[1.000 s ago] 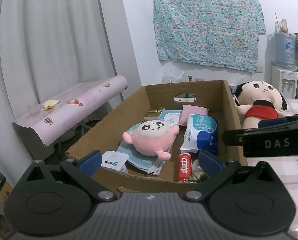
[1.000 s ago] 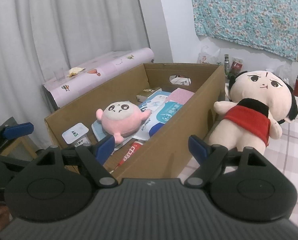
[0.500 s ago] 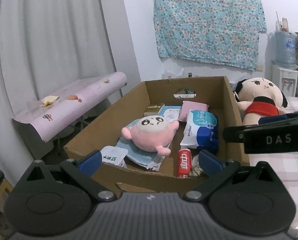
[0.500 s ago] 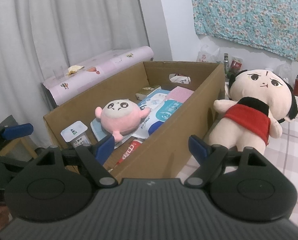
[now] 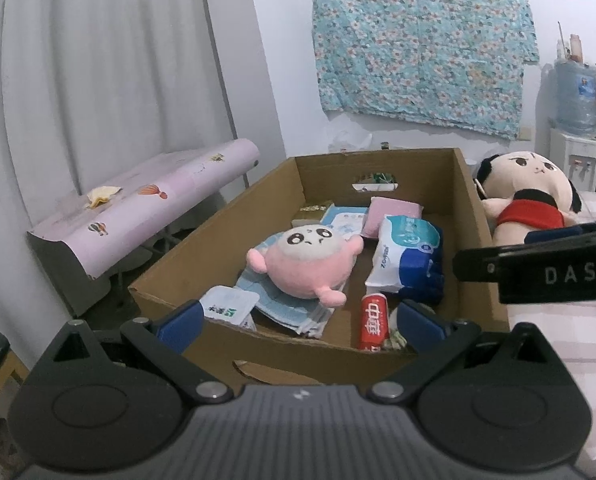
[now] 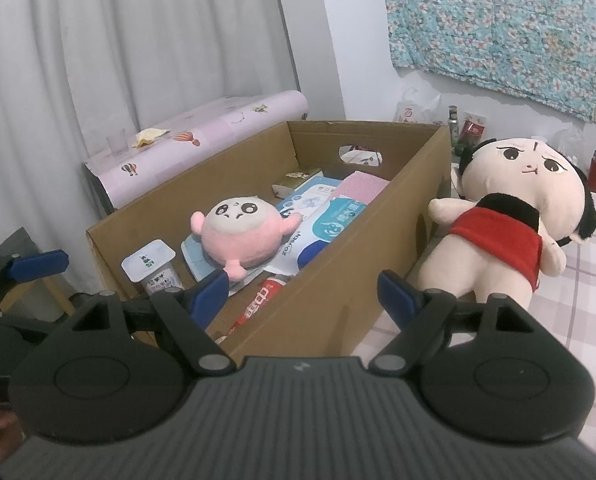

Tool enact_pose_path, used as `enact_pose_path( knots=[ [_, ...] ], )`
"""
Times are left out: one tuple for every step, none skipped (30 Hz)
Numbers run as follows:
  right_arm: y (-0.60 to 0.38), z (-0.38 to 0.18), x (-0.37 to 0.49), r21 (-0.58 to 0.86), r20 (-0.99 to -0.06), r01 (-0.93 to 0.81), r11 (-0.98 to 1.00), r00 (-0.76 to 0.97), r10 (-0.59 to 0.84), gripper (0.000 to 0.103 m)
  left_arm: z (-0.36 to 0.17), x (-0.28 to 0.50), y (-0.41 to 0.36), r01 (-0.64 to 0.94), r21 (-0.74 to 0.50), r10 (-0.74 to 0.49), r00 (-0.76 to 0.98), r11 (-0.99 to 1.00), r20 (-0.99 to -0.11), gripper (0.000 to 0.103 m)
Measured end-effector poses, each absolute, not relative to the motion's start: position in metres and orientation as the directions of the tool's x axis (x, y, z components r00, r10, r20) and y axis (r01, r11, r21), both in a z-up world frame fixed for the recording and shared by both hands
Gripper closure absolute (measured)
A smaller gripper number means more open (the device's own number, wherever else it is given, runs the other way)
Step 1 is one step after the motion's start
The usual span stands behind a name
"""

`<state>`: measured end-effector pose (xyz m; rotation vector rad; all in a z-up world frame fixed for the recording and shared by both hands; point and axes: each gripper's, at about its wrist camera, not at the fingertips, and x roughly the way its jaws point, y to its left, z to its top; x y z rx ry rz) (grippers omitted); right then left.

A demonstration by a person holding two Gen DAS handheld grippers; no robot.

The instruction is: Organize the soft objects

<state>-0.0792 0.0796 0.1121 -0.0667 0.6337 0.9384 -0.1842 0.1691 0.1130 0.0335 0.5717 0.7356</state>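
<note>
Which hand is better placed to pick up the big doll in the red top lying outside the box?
Right. The right gripper is open, and the big doll lies just ahead to its right, beside the cardboard box. The left gripper faces the box interior.

Two plush toys: pink plush (image 5: 303, 262), big doll (image 6: 513, 216); one cardboard box (image 5: 218, 240); one red tube (image 5: 371, 326).

Matt brown cardboard box (image 5: 254, 346), fuzzy pink plush toy (image 5: 302, 266)
</note>
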Motion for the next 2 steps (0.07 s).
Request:
enact_pose_path(
  knots=[
    [0.0796, 0.1125, -0.0791, 0.211, -0.536, -0.768, 0.605, 0.426, 0.729, 0.021, 0.1127, -0.1849, 0.1693, -0.623, 0.218, 0.638, 0.6, 0.751, -0.483, 0.0],
    [0.0796, 0.1125, -0.0791, 0.211, -0.536, -0.768, 0.605, 0.427, 0.729, 0.021, 0.1126, -0.185, 0.1693, -0.625, 0.214, 0.637, 0.599, 0.751, -0.485, 0.0]
  ],
)
